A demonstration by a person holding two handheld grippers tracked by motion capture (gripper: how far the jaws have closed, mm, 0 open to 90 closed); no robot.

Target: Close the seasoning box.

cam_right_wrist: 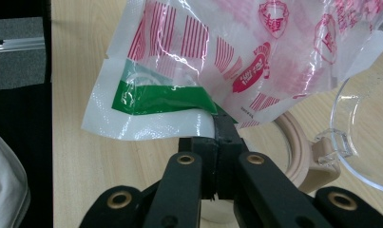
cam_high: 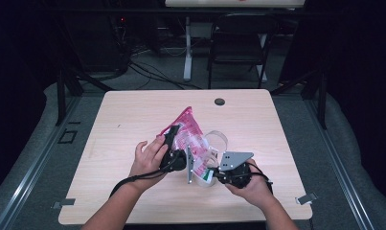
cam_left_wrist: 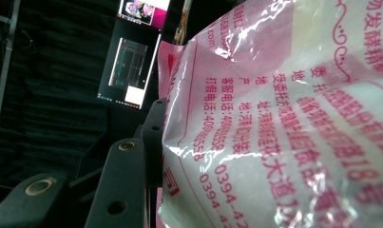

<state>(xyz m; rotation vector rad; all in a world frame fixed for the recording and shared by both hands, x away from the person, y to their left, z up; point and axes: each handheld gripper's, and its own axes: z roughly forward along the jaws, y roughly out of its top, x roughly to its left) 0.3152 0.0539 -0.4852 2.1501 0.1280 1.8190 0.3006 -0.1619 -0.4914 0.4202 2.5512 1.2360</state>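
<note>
Pink and white plastic bag [cam_high: 188, 136] held tilted in the air above the middle of the desk [cam_high: 133, 115], over a clear container [cam_right_wrist: 365, 137] with a beige ring [cam_right_wrist: 301, 147]. Lower corner pinched tight in the right gripper [cam_right_wrist: 221, 124], jaws pressed together on the green-striped edge. Upper part gripped by the left gripper [cam_high: 170, 139], jaws partly closed on the film. Possible trouble: slippery film sliding out of the thin corner grip, a tear near the seam if pulled apart too hard, contents falling beside the container if the bag is tipped carelessly.

Bag [cam_high: 188, 132] above container [cam_high: 214, 143], mid-table [cam_high: 257, 115]
</note>
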